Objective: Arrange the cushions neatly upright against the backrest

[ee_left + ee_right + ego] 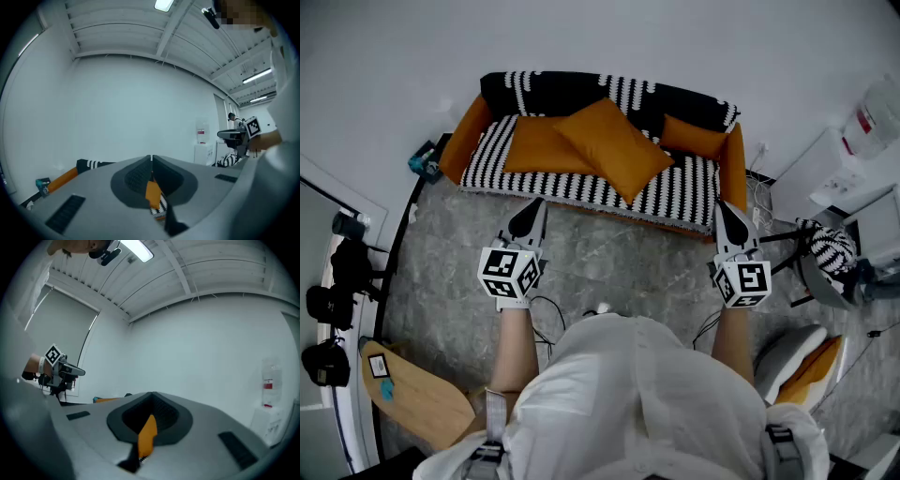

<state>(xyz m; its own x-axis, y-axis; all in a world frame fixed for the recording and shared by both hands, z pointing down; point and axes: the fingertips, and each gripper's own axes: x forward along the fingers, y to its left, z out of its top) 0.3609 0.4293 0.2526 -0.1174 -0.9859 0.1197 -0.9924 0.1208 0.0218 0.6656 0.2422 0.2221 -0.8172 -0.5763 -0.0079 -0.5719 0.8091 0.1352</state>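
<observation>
A small sofa (pixel 581 184) with a black-and-white striped cover and orange armrests stands ahead against the wall. Three orange cushions are on it. One lies flat on the left of the seat (pixel 532 150), a big one (pixel 617 146) lies tilted across the middle and overlaps it, and a smaller one (pixel 694 138) leans on the backrest at the right. My left gripper (pixel 535 203) and right gripper (pixel 721 206) hover over the floor just short of the sofa's front edge, both shut and empty. In each gripper view the jaws meet, the left gripper (pixel 151 157) and the right gripper (pixel 152 393), with orange fabric showing below them.
A wooden board (pixel 417 398) lies on the floor at the lower left, next to dark camera gear (pixel 336 281). A white cabinet (pixel 825 178), a striped cushion on a chair (pixel 834 247) and an orange-and-white cushion (pixel 802 361) are at the right. Cables trail on the grey floor.
</observation>
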